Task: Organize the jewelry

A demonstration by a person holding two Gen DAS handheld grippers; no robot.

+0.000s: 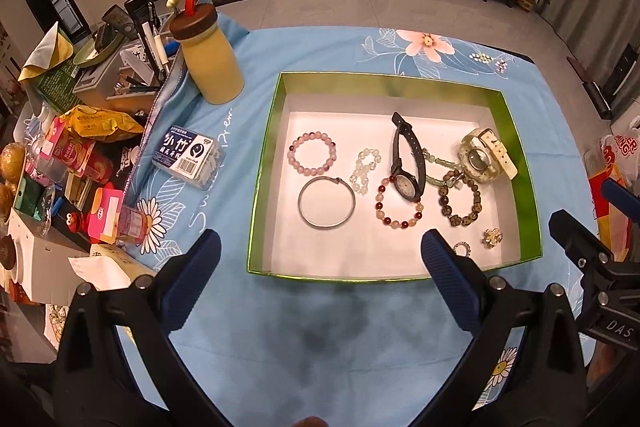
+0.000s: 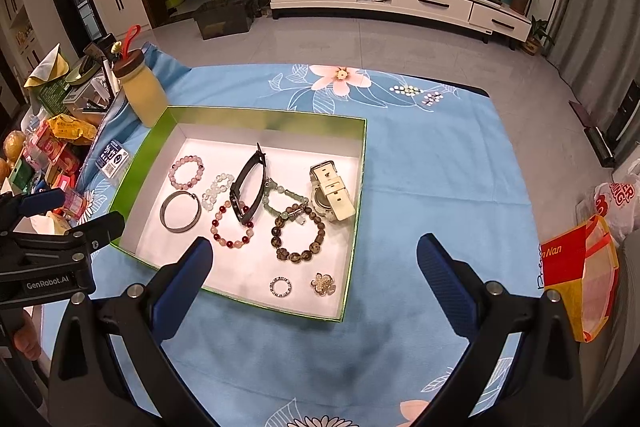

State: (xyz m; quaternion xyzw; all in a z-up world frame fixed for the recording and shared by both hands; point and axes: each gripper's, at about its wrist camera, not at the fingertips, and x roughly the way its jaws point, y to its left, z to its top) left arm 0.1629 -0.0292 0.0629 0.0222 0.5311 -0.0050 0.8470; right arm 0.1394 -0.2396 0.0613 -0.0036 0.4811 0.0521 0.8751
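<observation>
Both grippers, left gripper (image 1: 320, 255) and right gripper (image 2: 314, 259), are held wide apart and empty above the blue-clothed worktop (image 2: 440, 167). Inside the green box (image 1: 520, 155) are seen two watches, a silver bangle (image 1: 327, 202), beaded bracelets, then a small ring (image 2: 280, 286).

Our right gripper (image 2: 314, 257) hangs wide open above the near edge of the green cardboard box (image 2: 140, 163) on the blue floral cloth (image 2: 440, 163). Inside we see a plain silver bangle (image 2: 180, 211) at the left, a black strap watch (image 2: 246, 189) in the middle and a cream strap watch (image 2: 332, 193) at the right. Our left gripper (image 2: 52, 215) shows at the left border.
</observation>
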